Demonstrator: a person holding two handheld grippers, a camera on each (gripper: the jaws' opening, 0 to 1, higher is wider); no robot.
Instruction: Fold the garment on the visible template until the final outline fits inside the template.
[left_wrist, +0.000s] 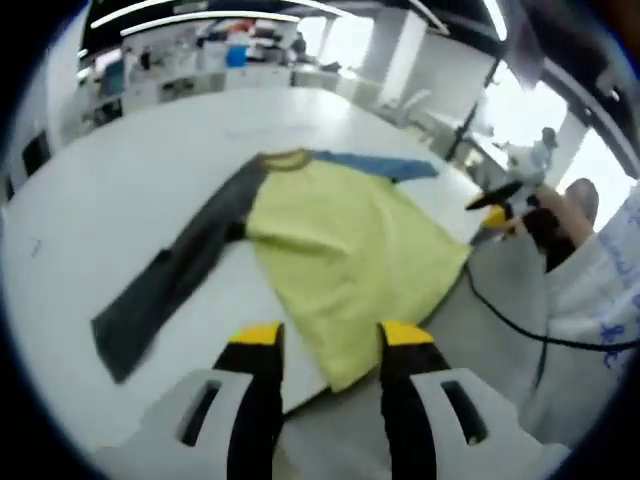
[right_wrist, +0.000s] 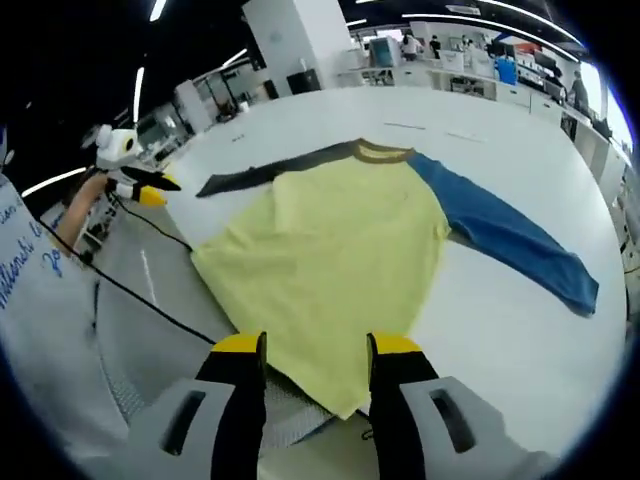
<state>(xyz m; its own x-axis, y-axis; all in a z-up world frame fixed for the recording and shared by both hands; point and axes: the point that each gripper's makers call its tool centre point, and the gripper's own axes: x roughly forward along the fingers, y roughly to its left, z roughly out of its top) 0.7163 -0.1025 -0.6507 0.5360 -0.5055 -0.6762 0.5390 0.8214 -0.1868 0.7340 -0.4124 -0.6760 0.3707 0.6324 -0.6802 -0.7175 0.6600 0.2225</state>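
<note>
A long-sleeved shirt lies flat on the white table (left_wrist: 120, 170), with a yellow body (left_wrist: 350, 245), a dark grey sleeve (left_wrist: 170, 275) and a blue sleeve (left_wrist: 385, 165). In the right gripper view the yellow body (right_wrist: 330, 250) spreads ahead of me, the blue sleeve (right_wrist: 510, 235) runs right and the grey sleeve (right_wrist: 260, 175) runs left. My left gripper (left_wrist: 332, 338) hangs open over the shirt's near corner. Over the hem, my right gripper (right_wrist: 316, 347) is also open. The hem overlaps a grey sheet (right_wrist: 140, 320). Nothing sits between either pair of jaws.
The grey sheet (left_wrist: 500, 300) borders the table beside the shirt's hem. A black cable (left_wrist: 520, 325) trails across it. The person's white sleeve (right_wrist: 30, 260) is at the left. Desks and shelves stand far behind the table.
</note>
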